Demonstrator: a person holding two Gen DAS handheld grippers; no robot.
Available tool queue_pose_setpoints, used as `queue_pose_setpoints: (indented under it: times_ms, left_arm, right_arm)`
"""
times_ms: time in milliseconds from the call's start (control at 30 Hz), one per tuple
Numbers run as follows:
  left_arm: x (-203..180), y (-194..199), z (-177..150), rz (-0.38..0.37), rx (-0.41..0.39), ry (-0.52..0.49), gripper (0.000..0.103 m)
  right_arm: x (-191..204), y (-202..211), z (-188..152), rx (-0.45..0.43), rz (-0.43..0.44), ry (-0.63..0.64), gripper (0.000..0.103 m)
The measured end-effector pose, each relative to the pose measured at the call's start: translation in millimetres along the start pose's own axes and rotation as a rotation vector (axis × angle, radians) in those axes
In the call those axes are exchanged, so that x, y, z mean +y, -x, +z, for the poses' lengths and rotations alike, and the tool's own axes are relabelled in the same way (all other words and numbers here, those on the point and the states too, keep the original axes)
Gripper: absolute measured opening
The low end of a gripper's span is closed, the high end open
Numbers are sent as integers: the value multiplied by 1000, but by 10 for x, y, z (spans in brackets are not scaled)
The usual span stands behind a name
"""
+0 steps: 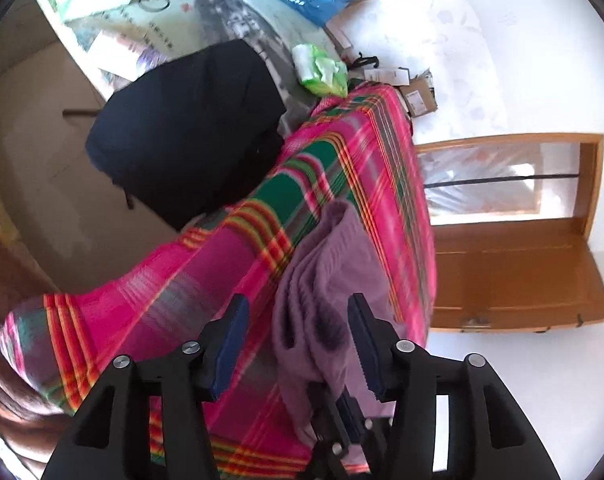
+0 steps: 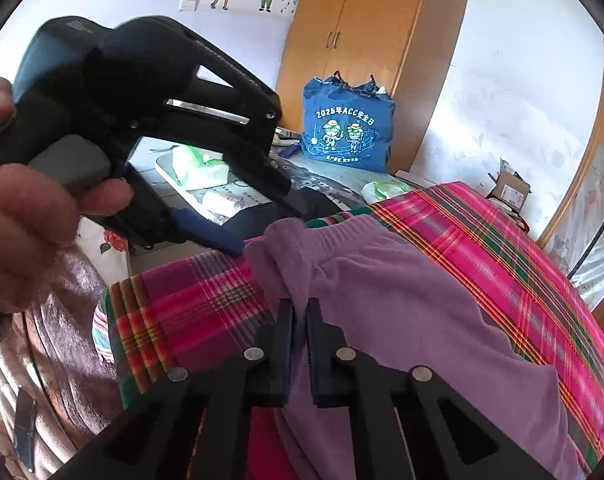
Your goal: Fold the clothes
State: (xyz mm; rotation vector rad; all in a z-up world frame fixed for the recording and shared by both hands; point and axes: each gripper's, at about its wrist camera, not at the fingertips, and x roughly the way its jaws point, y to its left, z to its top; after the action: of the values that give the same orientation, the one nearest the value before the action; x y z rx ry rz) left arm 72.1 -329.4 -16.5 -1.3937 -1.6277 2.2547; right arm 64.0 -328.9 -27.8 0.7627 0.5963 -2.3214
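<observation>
On top of the pink plaid blanket, the right gripper pinches the purple garment (bunched, soft-looking); the left gripper gapes around its fold, pads clear.

Bed under pink-green plaid cover – purple garment spread on top. Beyond: dark folded garment, green-white packet, blue printed bag – all on bed surface.

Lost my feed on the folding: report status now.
Left gripper open, purple garment bunched between its fingers. Right gripper shut on its edge. Garment unfolded on plaid blanket. Nothing in the way.
</observation>
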Motion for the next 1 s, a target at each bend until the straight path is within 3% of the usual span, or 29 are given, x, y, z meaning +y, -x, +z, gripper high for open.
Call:
queue_pose_setpoints:
  times_ms: [467, 700, 767, 833, 1000]
  left_arm:
    - [-175, -351, 249, 41, 118, -16, 56]
    - [-112, -290, 254, 46, 123, -11, 56]
    - [-103, -273, 247, 49, 120, -11, 56]
    - [-95, -255, 239, 53, 117, -12, 56]
    - [-86, -244, 220, 53, 115, -22, 56]
  right_arm:
    - [-132, 46, -45, -12, -19, -29, 3]
    - [-120, 8, -60, 13, 45, -39, 4]
    - [-59, -15, -51, 17, 59, -23, 10]
    - [41, -39, -36, 15, 57, 20, 25]
    - [291, -122, 2, -3, -5, 155, 33]
